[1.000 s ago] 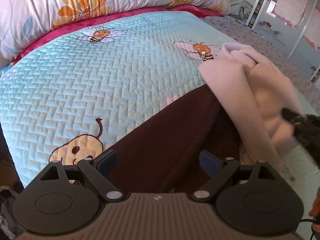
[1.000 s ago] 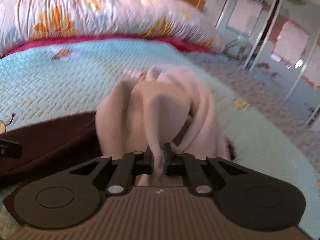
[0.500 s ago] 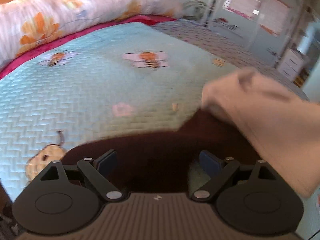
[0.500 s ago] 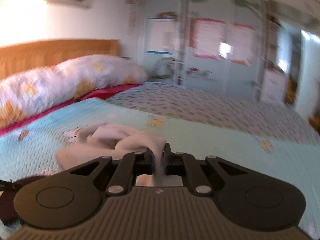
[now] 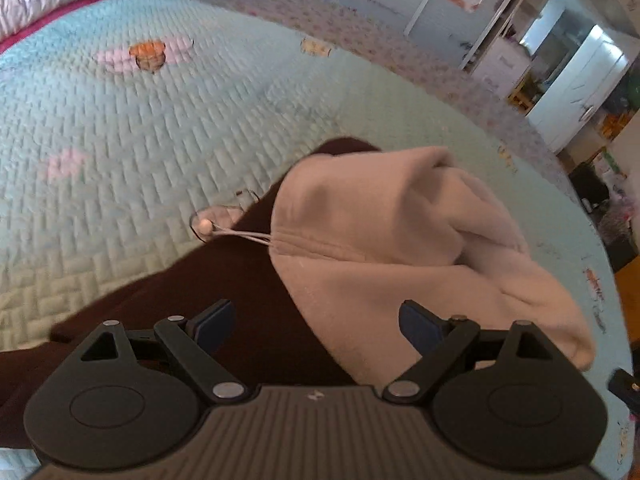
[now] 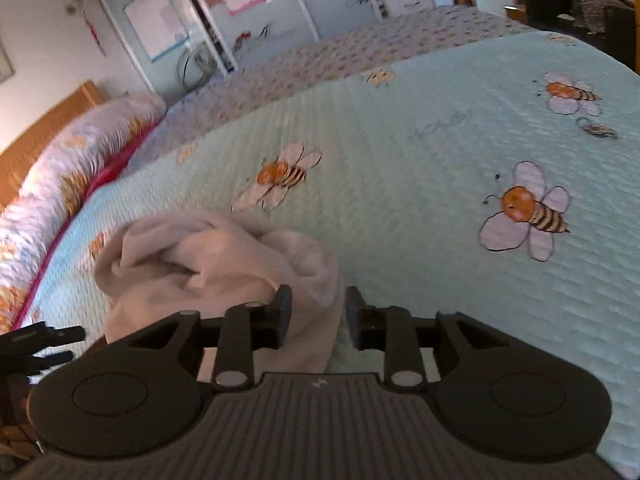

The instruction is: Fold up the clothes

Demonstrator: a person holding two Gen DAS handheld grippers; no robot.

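A pale pink hooded garment (image 5: 384,240) lies bunched on a dark maroon garment (image 5: 224,292) on the light blue quilted bed. A drawstring (image 5: 240,234) trails from the pink garment to the left. My left gripper (image 5: 316,326) is open and empty, just above the maroon cloth at the pink garment's near edge. In the right wrist view the pink garment (image 6: 208,256) lies at the lower left. My right gripper (image 6: 316,312) is open, with a fold of the pink cloth lying loose between its fingers.
The blue bedspread (image 6: 420,184) with bee pictures stretches to the right. A floral duvet roll (image 6: 52,184) and wooden headboard (image 6: 36,140) lie at the far left. Wardrobe doors (image 6: 248,8) stand beyond the bed. The bed's right edge (image 5: 600,264) is close to the clothes.
My right gripper has opened and let go of the pink garment, which now lies on the maroon one. Both cameras have swung to the right.
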